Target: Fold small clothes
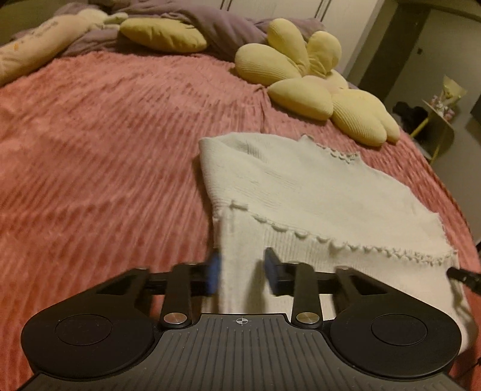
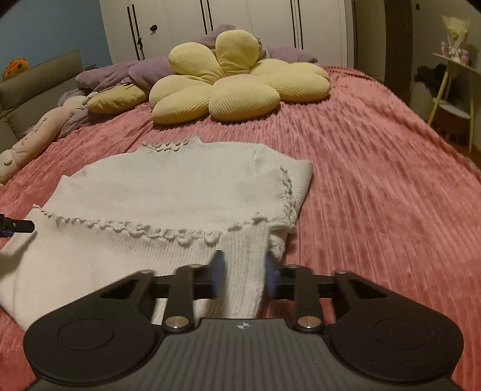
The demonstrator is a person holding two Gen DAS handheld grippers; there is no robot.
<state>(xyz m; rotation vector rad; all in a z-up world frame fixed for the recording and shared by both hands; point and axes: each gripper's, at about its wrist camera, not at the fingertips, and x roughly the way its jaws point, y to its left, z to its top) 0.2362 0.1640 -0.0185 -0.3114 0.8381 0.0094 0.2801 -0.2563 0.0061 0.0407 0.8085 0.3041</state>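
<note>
A small white knit sweater point(image 1: 315, 192) with scalloped trim lies on the pink bedspread point(image 1: 105, 150), its lower part folded up over the body. My left gripper point(image 1: 240, 270) has its blue pads on either side of the sweater's left lower corner, which passes between them. In the right wrist view the sweater point(image 2: 180, 186) lies ahead and to the left. My right gripper point(image 2: 245, 273) holds the sweater's right lower corner between its blue pads. Each gripper's tip shows at the edge of the other's view.
A yellow flower-shaped cushion point(image 2: 234, 87) lies beyond the sweater on the pink bedspread point(image 2: 375, 180). A purple blanket point(image 1: 216, 27) and a long cream plush toy point(image 1: 39, 42) lie at the head of the bed. A small yellow side table point(image 2: 454, 90) stands off the right side.
</note>
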